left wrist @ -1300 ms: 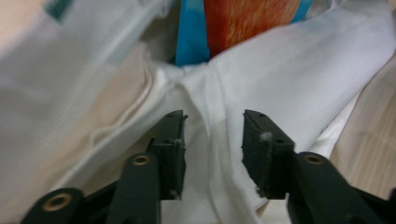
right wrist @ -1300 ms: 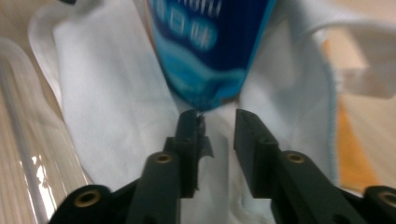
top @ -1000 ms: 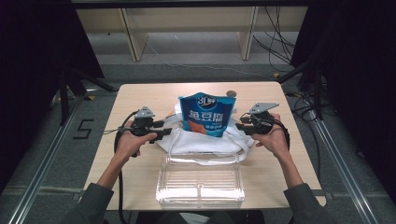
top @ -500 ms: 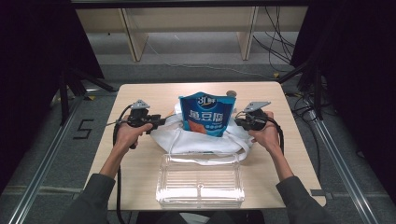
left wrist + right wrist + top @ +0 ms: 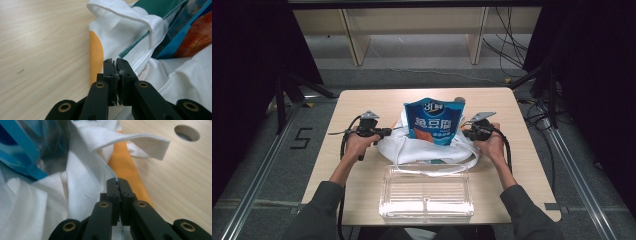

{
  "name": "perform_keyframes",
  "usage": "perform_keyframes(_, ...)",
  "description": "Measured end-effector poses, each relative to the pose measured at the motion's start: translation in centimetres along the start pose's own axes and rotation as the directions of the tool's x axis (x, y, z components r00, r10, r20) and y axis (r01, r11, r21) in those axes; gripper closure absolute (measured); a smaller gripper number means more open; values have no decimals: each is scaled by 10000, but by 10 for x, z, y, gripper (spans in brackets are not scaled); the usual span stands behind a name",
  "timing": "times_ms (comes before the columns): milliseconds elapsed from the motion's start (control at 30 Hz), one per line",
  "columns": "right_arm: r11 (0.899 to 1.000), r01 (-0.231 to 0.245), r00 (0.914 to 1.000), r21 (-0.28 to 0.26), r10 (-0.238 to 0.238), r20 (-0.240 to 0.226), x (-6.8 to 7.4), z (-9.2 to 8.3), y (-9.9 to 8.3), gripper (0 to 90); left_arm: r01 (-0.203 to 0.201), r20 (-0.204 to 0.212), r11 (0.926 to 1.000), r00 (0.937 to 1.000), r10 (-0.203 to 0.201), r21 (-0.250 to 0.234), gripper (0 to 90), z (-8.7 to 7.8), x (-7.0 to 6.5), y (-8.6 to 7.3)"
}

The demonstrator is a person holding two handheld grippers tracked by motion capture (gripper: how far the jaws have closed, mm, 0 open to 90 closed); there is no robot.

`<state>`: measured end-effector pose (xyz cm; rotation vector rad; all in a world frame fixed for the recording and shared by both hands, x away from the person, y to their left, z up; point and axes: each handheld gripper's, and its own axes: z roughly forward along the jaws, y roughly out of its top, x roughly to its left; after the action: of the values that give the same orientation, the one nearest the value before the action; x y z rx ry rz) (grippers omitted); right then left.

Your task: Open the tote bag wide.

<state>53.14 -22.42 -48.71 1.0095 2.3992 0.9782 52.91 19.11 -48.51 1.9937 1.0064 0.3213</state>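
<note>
We read "兔豆腐" in white on blue pouch (image 5: 433,123), "3L" in badge above; we read "5" on floor (image 5: 302,138).

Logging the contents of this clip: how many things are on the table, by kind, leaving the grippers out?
Cloth bag: 1
Blue pouch, standing in the bag: 1
Clear plastic box: 1
Total: 3

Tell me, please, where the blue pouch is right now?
In the high view the blue pouch stands mid-table inside the white bag, between both grippers, beyond the clear tray.
</note>
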Motion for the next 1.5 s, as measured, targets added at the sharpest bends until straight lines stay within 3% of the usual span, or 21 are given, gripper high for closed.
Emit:
perform_keyframes(233,9998,-180,9998,-25,180,-64,0,5,-5,894,-53,-103,9998,9999,55,201,844,4,0,-5)
perform_keyframes(300,9992,-177,9998,-352,173,-128,-2,0,-3,874,36,-69,10000,10000,-35,81,825,2,1,-4)
perform_keyframes(333,9978,-272,9996,-600,266,-93,-2,-2,-1,851,138,-47,9999,9999,-138,21,805,1,2,-4)
perform_keyframes(367,9948,-393,9992,-940,379,-160,-5,-14,4,750,319,-52,9995,9995,-318,41,710,-2,4,-2)
perform_keyframes(400,9948,-393,9992,-940,379,-160,-5,-14,4,750,319,-52,9995,9995,-318,41,655,-2,4,-2)
perform_keyframes(433,9935,-607,9980,-963,590,-206,-4,-19,6,725,469,-46,9989,9989,-469,-18,655,-4,4,-1)
perform_keyframes(500,9855,-651,9978,-1570,627,-199,-5,-30,11,685,543,-15,9983,9985,-544,-207,592,-9,3,2)
perform_keyframes(633,9807,-557,9984,-1873,535,-171,-4,-48,17,614,800,102,9934,9968,-795,-822,495,-18,-2,10)
perform_keyframes(733,9840,-374,9993,-1740,384,26,-3,-57,20,574,630,284,9936,9978,-606,-938,460,-28,-10,15)
perform_keyframes(800,9865,-374,9993,-1595,360,-118,-2,-64,22,565,523,385,9946,9981,-491,-891,430,-34,-15,16)
perform_keyframes(933,9869,-276,9995,-1588,251,-179,0,-76,25,522,265,245,9934,9994,-239,-1119,376,-50,-23,15)
perform_keyframes(1000,9844,-215,9997,-1748,197,-120,1,-77,26,514,372,173,9911,9992,-352,-1281,370,-53,-25,14)
perform_keyframes(1067,9883,44,9999,-1528,-61,-112,2,-82,28,487,361,92,9906,9993,-352,-1318,332,-63,-31,11)
perform_keyframes(1167,9920,6,9997,-1261,-37,-246,6,-87,29,455,174,-10,9919,9998,-177,-1256,277,-71,-38,5)
perform_keyframes(1267,9924,81,9996,-1231,-112,-242,10,-88,30,429,327,1,9869,9995,-331,-1579,270,-86,-47,-9)
perform_keyframes(1333,9923,295,9991,-1205,-329,-263,9,-88,30,421,305,-26,9870,9995,-313,-1576,270,-90,-49,-13)
perform_keyframes(1367,9934,109,9996,-1143,-137,-233,12,-90,30,412,243,-109,9858,9996,-265,-1663,270,-93,-52,-18)
perform_keyframes(1400,9918,301,9991,-1239,-337,-271,11,-91,31,392,186,-175,9865,9996,-218,-1625,270,-97,-55,-25)
perform_keyframes(1500,9925,208,9993,-1204,-245,-294,12,-92,32,380,144,-281,9878,9994,-190,-1553,267,-99,-59,-34)
